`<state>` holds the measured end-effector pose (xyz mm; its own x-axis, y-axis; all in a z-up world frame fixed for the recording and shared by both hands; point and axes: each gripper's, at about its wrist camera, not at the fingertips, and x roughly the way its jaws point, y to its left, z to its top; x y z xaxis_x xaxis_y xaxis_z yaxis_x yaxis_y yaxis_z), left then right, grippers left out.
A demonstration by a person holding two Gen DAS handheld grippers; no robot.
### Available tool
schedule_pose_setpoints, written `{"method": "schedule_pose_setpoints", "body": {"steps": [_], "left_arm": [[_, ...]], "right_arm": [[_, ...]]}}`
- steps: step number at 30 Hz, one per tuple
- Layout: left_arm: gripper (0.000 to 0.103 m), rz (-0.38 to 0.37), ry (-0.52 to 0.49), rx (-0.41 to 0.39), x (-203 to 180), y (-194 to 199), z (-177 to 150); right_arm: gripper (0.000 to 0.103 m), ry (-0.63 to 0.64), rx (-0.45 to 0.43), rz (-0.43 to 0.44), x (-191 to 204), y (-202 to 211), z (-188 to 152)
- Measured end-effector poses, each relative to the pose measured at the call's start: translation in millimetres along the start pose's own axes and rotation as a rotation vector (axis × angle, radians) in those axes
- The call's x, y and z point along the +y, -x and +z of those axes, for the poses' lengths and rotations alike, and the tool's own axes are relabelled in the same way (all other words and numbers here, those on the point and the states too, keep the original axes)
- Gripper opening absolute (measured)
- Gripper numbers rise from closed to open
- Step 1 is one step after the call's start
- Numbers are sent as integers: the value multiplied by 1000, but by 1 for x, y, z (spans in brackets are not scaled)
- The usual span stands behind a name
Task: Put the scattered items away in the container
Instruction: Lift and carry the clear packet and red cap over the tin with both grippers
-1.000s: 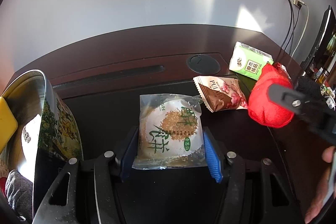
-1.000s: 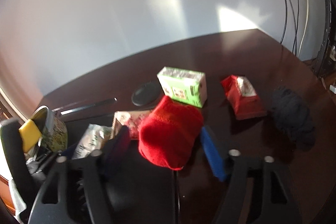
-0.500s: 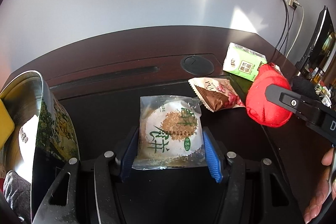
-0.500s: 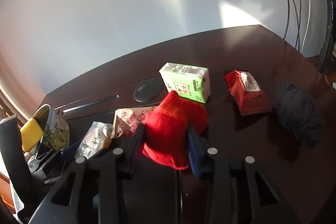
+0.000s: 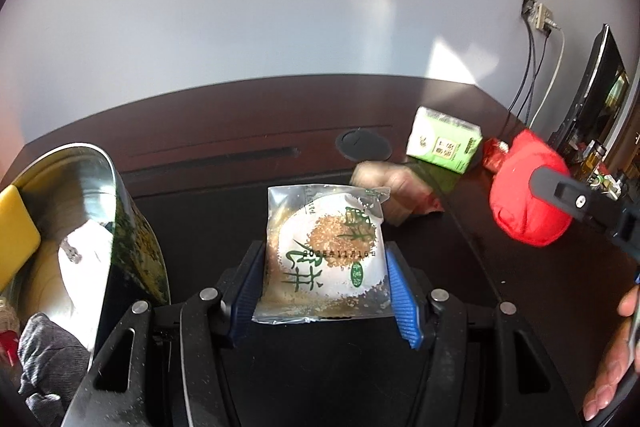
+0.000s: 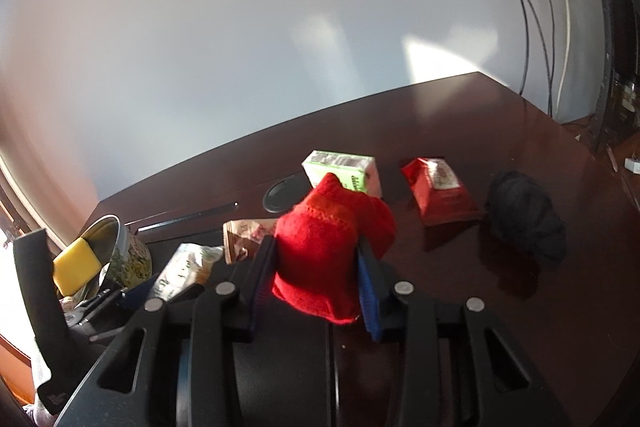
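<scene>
Left gripper [image 5: 325, 277] pinching snack packet [image 5: 325, 247] — tin [image 5: 120, 211] rim just left; right gripper [image 6: 316, 281] clamping red sock [image 6: 328, 247].

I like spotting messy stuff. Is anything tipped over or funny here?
Yes. The metal tin lies tipped on its side with a yellow sponge poking out its mouth, and the green carton lies flat on the desk.

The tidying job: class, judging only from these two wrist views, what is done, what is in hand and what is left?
Done: a yellow sponge already sits in the metal tin.
In hand: the left gripper grips a clear snack packet; the right gripper grips a red knitted item.
Left on the desk: the green carton, the red packet, the brown wrapper and the black cloth.
</scene>
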<state>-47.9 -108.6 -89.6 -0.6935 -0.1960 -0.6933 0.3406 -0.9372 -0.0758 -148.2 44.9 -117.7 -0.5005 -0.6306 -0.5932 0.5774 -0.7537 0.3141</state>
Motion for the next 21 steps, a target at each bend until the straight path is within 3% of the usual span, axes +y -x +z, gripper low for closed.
{"method": "schedule_pose_setpoints", "body": {"steps": [12, 21], "left_arm": [[60, -27, -15, -21, -5, 28, -2], [60, -46, -4, -79, 5, 69, 4]], "right_arm": [[38, -19, -8, 6, -1, 13, -11], [38, 11, -41, 19, 17, 35, -11]]}}
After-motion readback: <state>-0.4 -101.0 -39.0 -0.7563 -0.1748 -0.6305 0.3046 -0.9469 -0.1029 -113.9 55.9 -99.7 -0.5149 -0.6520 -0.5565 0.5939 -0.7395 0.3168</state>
